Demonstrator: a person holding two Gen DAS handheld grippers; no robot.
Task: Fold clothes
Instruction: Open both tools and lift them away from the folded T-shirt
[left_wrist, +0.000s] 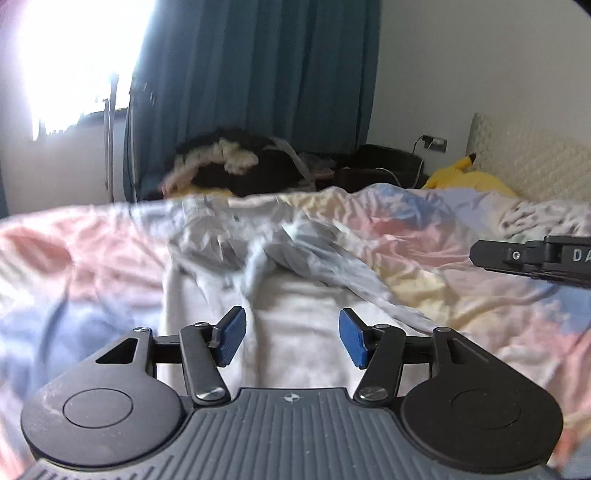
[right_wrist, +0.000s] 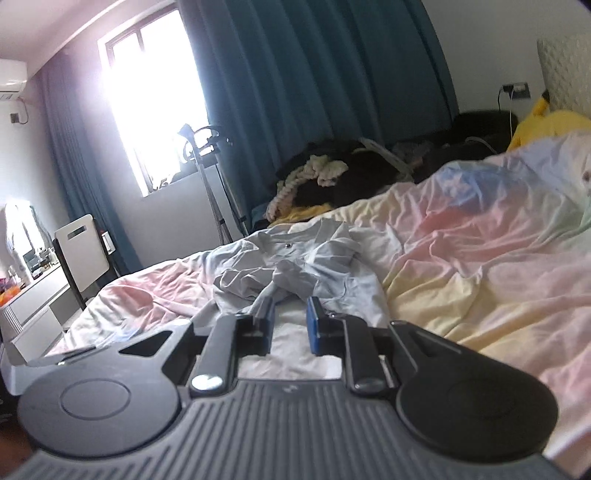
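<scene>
lying crumpled across the bed (right_wrist: 480, 229), the pale grey t-shirt (right_wrist: 295, 254) is the thing to watch: collar toward the far edge, sleeves and body bunched into a knot of folds, its lower part spread flat and whitish toward the cameras. it sits on a pastel duvet of pink, yellow and blue patches, rumpled all over.

left gripper (left_wrist: 291, 341) hovers over that flat lower part, fingers (left_wrist: 231, 341) spread well apart, nothing between the blue pads. right gripper (right_wrist: 290, 325) shows a narrow gap between its fingers (right_wrist: 316, 325); no cloth in that gap that i can make out, and the pads don't meet.

room to move: open duvet on both sides of the shirt. at the far edge, a dark heap of clothes (right_wrist: 351, 177) with a cream knitted piece lies close behind the collar, teal curtain (right_wrist: 314, 74) beyond.

the left view is blurred, but it catches the right gripper's black side at its right edge and a yellow plush toy (left_wrist: 461, 177) by the quilted headboard. the right view alone shows the window (right_wrist: 147, 92), a tripod stand (right_wrist: 210, 177), a white chair (right_wrist: 83, 251) and a dresser off the bed's left side.
</scene>
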